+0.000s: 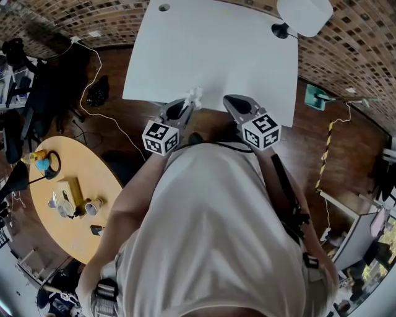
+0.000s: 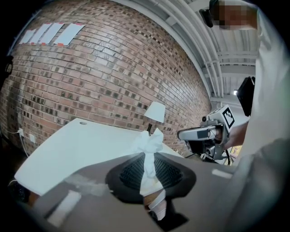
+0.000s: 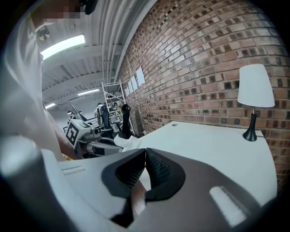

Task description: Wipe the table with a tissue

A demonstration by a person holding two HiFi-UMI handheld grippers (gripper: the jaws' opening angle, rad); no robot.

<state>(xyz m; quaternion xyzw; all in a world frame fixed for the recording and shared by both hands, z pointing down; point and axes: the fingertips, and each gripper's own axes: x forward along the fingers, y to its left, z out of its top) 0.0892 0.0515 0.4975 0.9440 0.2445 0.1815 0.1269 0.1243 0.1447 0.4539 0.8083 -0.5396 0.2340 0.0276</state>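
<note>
A crumpled white tissue (image 1: 195,95) sticks out of my left gripper (image 1: 189,103), which is shut on it just at the near edge of the white table (image 1: 210,49). In the left gripper view the tissue (image 2: 149,152) runs up between the two pads and fans out above the tips. My right gripper (image 1: 230,100) hovers beside it at the same table edge, its tips touching and nothing between them (image 3: 145,152). From the right gripper view, the left gripper (image 3: 90,135) and its tissue (image 3: 128,142) show to the left.
A white table lamp (image 1: 303,15) stands at the white table's far right corner. A brick wall (image 2: 90,77) runs behind the table. On the wooden floor to the left is a round wooden table (image 1: 74,235) with cups and small items, and a cable (image 1: 102,86) trails nearby.
</note>
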